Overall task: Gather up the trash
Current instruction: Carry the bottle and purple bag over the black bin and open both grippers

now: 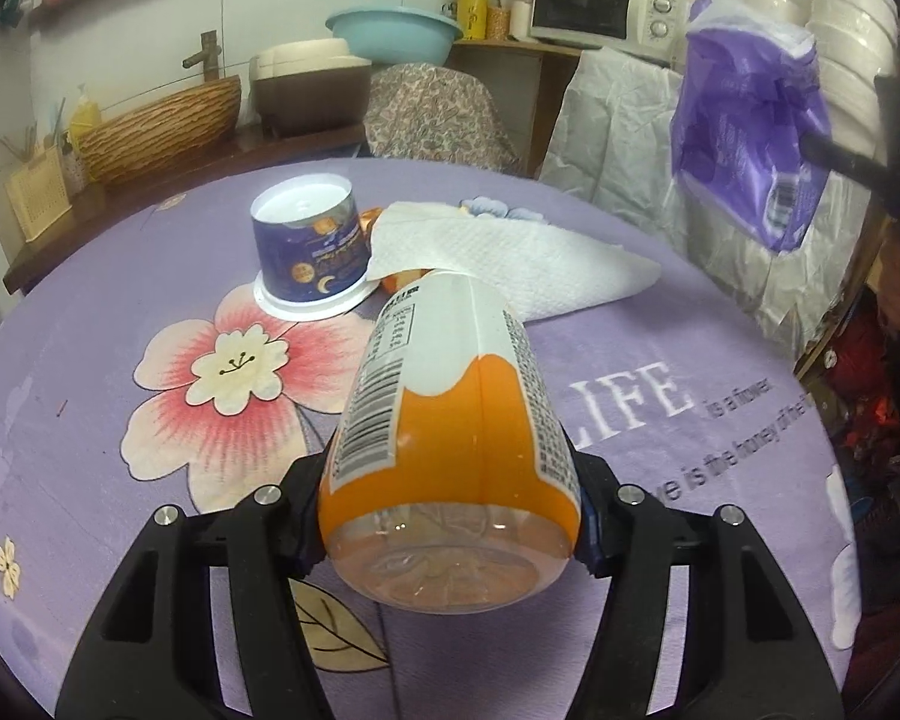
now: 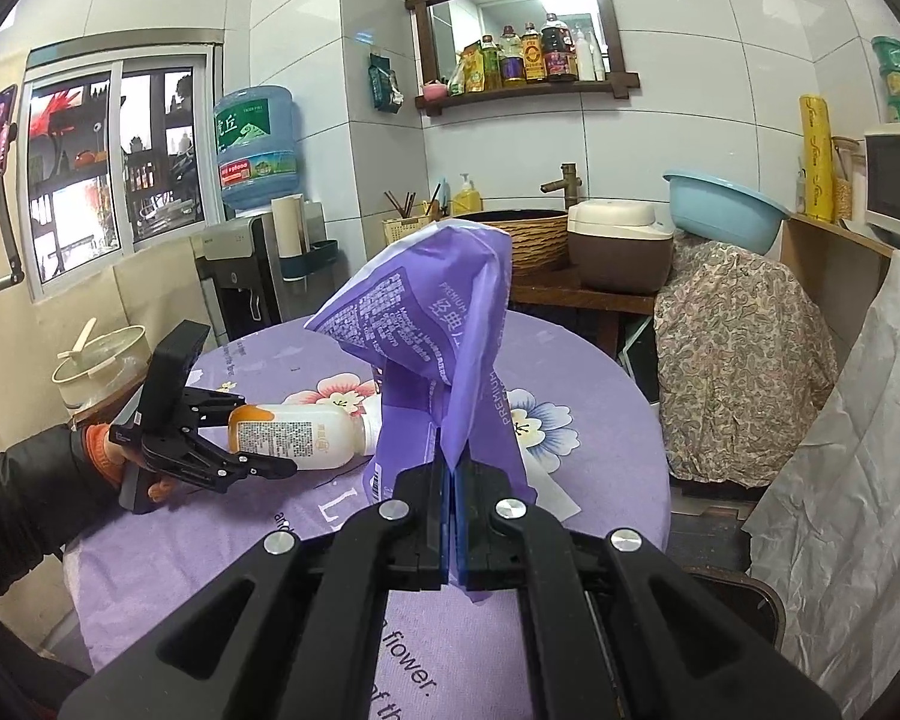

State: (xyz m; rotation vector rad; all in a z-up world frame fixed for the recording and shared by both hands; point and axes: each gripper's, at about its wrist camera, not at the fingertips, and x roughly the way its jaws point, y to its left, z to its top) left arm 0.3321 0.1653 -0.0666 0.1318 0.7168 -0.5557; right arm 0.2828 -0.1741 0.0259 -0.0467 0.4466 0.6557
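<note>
My left gripper [image 1: 450,516] is shut on an empty plastic bottle [image 1: 450,420] with an orange and white label, held by its base just above the purple tablecloth [image 1: 120,510]. The bottle [image 2: 306,438] and left gripper [image 2: 240,438] also show in the right wrist view. My right gripper [image 2: 453,480] is shut on a crumpled purple plastic wrapper [image 2: 438,324], held up above the table; it shows at the upper right of the left wrist view [image 1: 750,126]. An upturned blue yogurt cup [image 1: 309,246] and a white paper towel [image 1: 510,258] lie on the table beyond the bottle.
A round table with a purple flowered cloth [image 2: 600,462]. Behind it stand a covered chair [image 2: 744,348], a wooden counter with a woven basin [image 1: 162,126], a rice cooker [image 2: 621,246], a blue bowl [image 1: 390,30] and a microwave [image 1: 606,6]. White plastic sheeting [image 2: 858,450] hangs at the right.
</note>
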